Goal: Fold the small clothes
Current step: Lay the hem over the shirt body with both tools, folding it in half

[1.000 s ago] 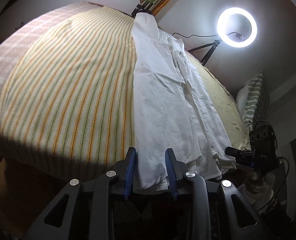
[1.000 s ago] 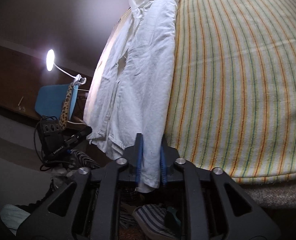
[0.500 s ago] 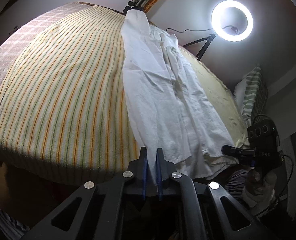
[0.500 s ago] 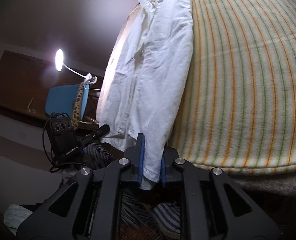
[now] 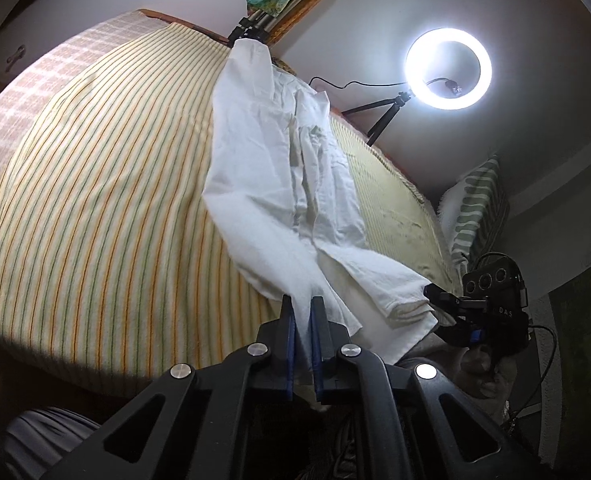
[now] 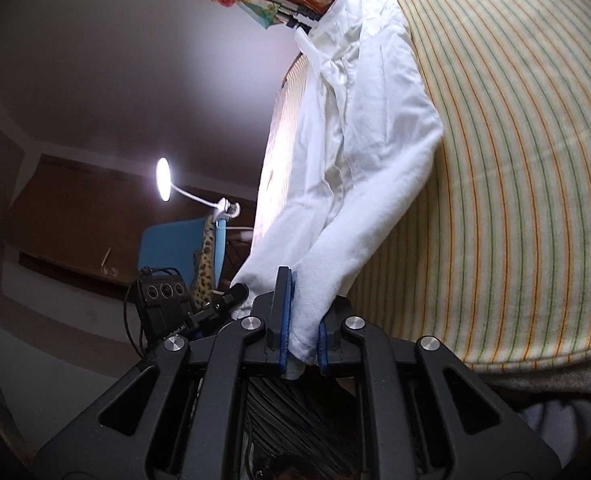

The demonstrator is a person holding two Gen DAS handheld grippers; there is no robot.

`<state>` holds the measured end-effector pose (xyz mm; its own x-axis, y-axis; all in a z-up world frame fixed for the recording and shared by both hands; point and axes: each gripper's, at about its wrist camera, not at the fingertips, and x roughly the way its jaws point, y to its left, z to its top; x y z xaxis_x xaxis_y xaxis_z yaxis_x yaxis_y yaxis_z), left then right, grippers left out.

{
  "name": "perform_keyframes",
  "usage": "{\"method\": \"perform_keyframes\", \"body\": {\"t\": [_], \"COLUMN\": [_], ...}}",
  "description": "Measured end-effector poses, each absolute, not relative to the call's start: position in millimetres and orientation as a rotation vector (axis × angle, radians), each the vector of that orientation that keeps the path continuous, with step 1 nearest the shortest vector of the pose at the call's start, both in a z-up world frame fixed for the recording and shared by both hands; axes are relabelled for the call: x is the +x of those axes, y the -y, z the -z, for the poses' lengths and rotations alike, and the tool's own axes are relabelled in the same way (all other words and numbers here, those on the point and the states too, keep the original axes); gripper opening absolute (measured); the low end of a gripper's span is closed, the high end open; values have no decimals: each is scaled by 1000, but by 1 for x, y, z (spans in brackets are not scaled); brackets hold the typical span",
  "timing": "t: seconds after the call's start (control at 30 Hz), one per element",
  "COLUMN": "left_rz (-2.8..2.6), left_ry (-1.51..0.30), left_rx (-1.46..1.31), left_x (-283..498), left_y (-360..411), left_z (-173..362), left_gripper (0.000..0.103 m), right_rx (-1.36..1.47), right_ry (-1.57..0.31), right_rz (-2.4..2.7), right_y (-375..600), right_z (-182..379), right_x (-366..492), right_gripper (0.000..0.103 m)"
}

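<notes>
White shirt [image 5: 263,184] hem hangs pinched in both down-tilted tongs [image 5: 302,304] [image 6: 301,300].

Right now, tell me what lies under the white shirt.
Under the white shirt lies the striped bedspread. Both tongs, left and right, pinch its near hem; what the shirt covers stays hidden.
</notes>
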<state>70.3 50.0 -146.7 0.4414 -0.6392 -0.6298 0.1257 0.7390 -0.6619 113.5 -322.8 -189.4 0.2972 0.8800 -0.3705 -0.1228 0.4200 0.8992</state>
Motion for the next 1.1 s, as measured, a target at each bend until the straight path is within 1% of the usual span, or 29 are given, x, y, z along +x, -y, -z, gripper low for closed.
{"method": "perform_keyframes", "body": {"t": [0.27, 0.5, 0.8, 1.0, 1.03, 1.07, 1.1], "left_rz": [520, 490, 416, 385, 373, 367, 361], "left_ry": [-979, -972, -1005, -1039, -1038, -1035, -1031], "left_rx": [-548, -536, -538, -543, -537, -537, -538], "left_x": [119, 167, 223, 246, 248, 250, 251], "left_y": [-44, -43, -50, -49, -49, -49, -49], "left_z": [117, 114, 141, 162, 163, 164, 164], "left_gripper": [3, 4, 4, 5, 8, 13, 16], "right_rx": [894, 900, 890, 913, 915, 915, 913], "right_ry": [-1020, -1028, -1100, -1143, -1149, -1152, -1160], "right_rz": [-761, -696, -586, -546, -547, -546, -549], "right_y": [320, 316, 308, 307, 308, 308, 309], "right_z": [166, 162, 187, 210, 211, 212, 211], "right_x": [155, 201, 257, 277, 279, 281, 283], "right_gripper": [12, 12, 12, 12, 14, 15, 15]}}
